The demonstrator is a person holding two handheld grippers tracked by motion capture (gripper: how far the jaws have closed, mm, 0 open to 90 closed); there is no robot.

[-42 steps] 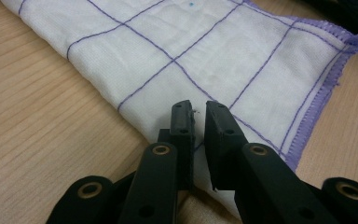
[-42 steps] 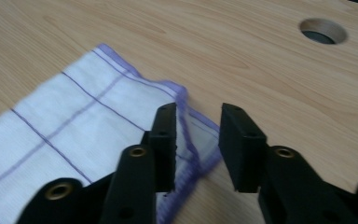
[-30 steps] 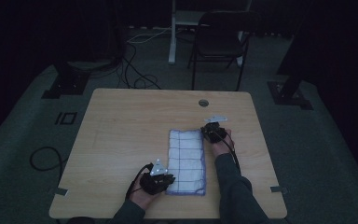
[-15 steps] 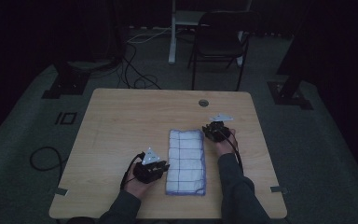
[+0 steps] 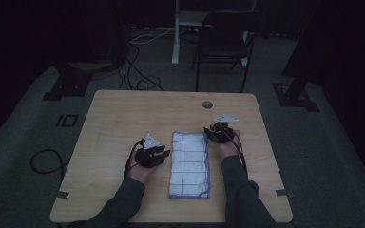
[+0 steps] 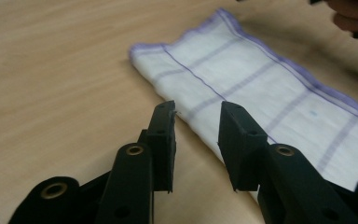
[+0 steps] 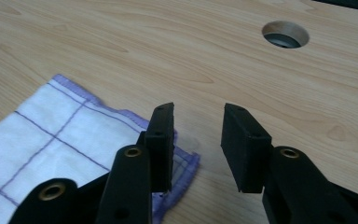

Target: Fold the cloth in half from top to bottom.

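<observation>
Because the folded cloth [image 5: 189,164] is thin, light and limp, it will likely sag and unfold unless lifted by a hemmed edge or corner. It lies flat on the table [image 5: 114,123], between the two tools. Left gripper [image 6: 196,135]: jaws parted, empty, poised over the cloth's long folded edge. Right gripper [image 7: 198,140]: jaws parted, empty, just above the purple-hemmed far corner, near the cable hole [image 7: 285,34].

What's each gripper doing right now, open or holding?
Left gripper: open, empty, jaws at the long edge of the folded white cloth with purple grid lines.
Right gripper: open, empty, at the cloth's corner.
</observation>
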